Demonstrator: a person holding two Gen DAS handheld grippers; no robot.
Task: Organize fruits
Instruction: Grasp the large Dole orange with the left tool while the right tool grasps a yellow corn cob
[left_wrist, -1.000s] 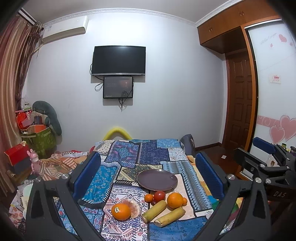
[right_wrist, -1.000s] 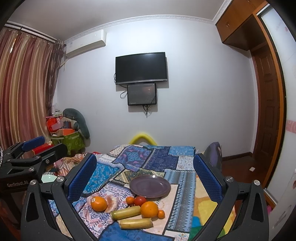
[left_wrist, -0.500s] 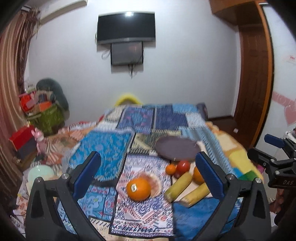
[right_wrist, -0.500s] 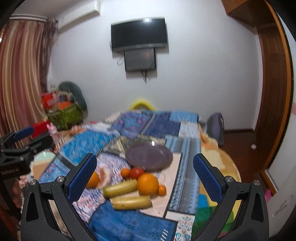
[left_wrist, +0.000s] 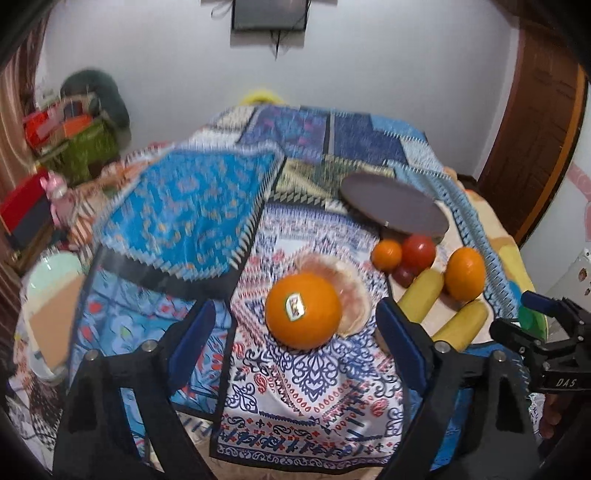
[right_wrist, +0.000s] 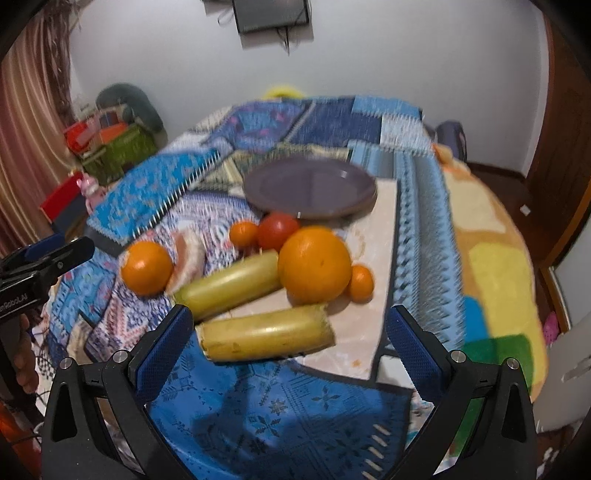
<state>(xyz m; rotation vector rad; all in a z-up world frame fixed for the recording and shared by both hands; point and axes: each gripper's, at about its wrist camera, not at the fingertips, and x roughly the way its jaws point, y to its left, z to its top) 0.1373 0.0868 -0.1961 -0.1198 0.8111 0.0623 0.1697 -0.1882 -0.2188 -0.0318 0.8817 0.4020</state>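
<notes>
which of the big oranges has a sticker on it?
The big orange between the left gripper's closing, not yet touching fingers, beside the peeled citrus piece. The other big orange, near the sugarcane pieces, shows none.

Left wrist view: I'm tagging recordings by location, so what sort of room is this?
Probably a bedroom at home: a wall-mounted screen, a wooden door, and the fruit and plate laid out on a patchwork quilt over what looks like a bed.
</notes>
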